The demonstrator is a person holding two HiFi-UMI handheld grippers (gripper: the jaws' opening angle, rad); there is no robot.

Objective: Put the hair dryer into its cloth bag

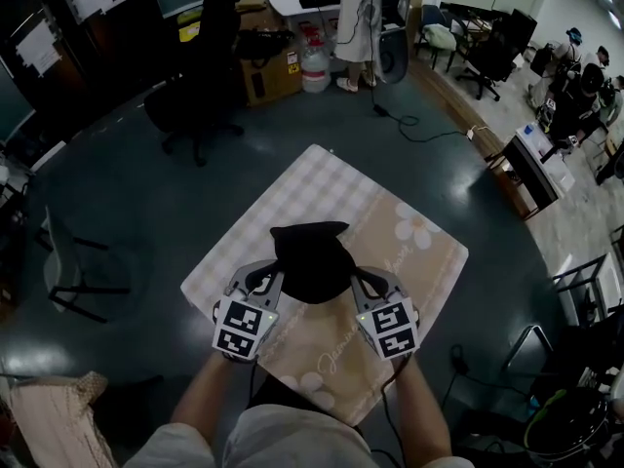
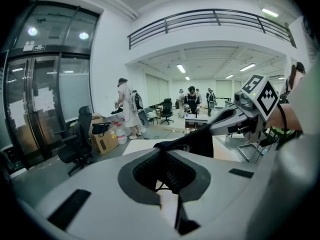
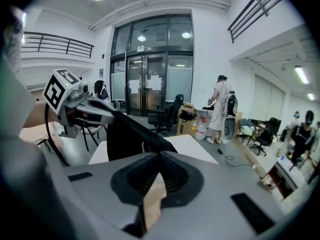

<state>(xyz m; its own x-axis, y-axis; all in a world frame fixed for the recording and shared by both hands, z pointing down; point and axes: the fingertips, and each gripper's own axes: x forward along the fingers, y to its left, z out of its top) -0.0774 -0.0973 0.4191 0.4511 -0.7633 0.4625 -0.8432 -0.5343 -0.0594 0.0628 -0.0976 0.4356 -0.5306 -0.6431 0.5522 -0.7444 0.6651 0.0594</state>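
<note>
Holding the black cloth bag [image 1: 310, 261] over the table [image 1: 322, 178], with one side pinched in the left gripper [image 1: 276, 276] and the other side in the right gripper [image 1: 359, 281]. Squeezing both pairs of jaws almost fully shut on the thin cloth. Cannot see the hair dryer anywhere; maybe inside, going by the fat, round bag, but hard to tell. Probably near the end. Next up: lowering the bag gently onto the table, then letting go.
</note>
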